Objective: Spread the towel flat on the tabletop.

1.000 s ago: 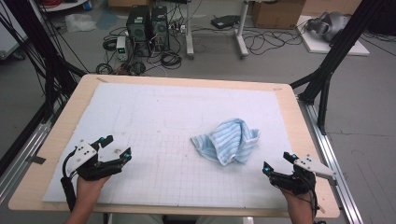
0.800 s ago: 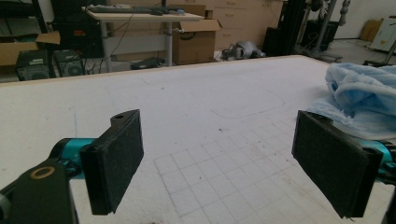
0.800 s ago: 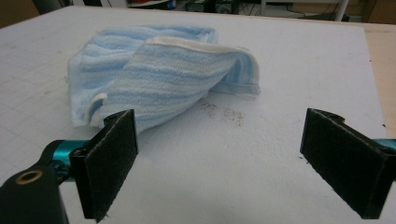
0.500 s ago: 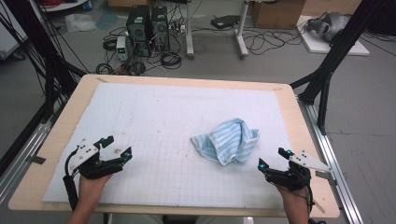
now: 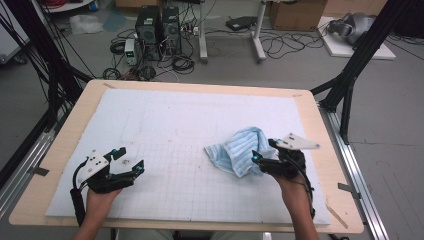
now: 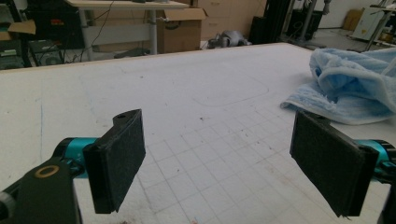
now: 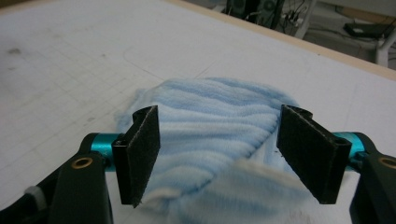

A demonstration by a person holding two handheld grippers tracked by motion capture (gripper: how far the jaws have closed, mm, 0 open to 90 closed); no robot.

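Right gripper view has my right gripper [image 7: 217,156] closing, jaws not yet pinching the towel [image 7: 210,126]; it's soft and floppy, so I'd grab a bunched fold, left gripper [image 5: 127,162] idle, open.

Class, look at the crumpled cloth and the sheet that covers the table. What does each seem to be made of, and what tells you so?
Cloth: likely soft terry or microfibre, pale blue with white stripes; fuzzy ribbed pile, limp folds. Sheet: probably matte white foam or paper board, printed with a faint grid and flecked with small marks; it lies flat on the table, which looks like light wood.
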